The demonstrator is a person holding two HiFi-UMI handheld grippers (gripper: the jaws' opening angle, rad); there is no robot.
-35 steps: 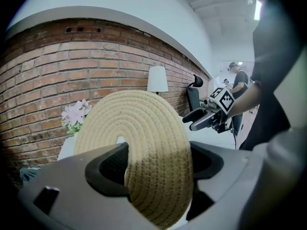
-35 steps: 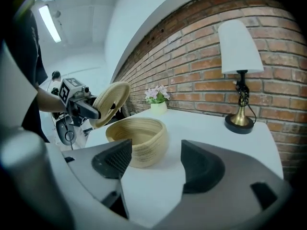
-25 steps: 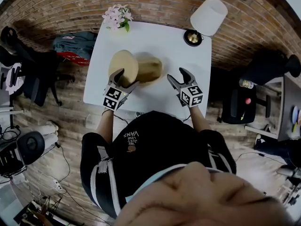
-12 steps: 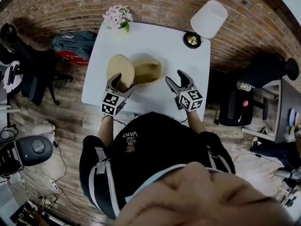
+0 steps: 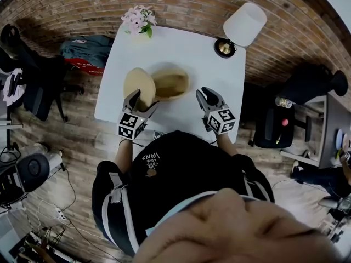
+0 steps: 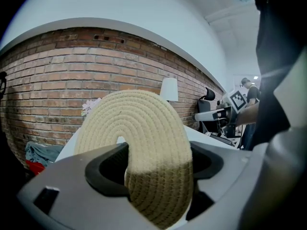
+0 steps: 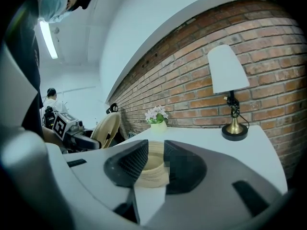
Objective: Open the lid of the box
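Observation:
A round woven box (image 5: 171, 83) stands uncovered in the middle of the white table (image 5: 181, 48). Its flat woven lid (image 5: 139, 85) is up on edge just left of it, and my left gripper (image 5: 142, 100) is shut on the lid's near rim. In the left gripper view the lid (image 6: 139, 138) fills the space between the jaws of the left gripper (image 6: 157, 164). My right gripper (image 5: 205, 93) hovers right of the box with its jaws closing on nothing. Through their narrow gap the right gripper (image 7: 156, 158) looks at the box (image 7: 154, 170).
A table lamp (image 5: 241, 26) stands at the table's far right corner and a pot of pink flowers (image 5: 137, 19) at the far left corner. A brick wall runs behind. Black chairs (image 5: 33, 86) and a bag (image 5: 88, 51) lie left of the table.
The right gripper's jaws have narrowed from wide apart to a small gap. Both grippers have drawn slightly toward me, and the lid has shifted a little left of the box.

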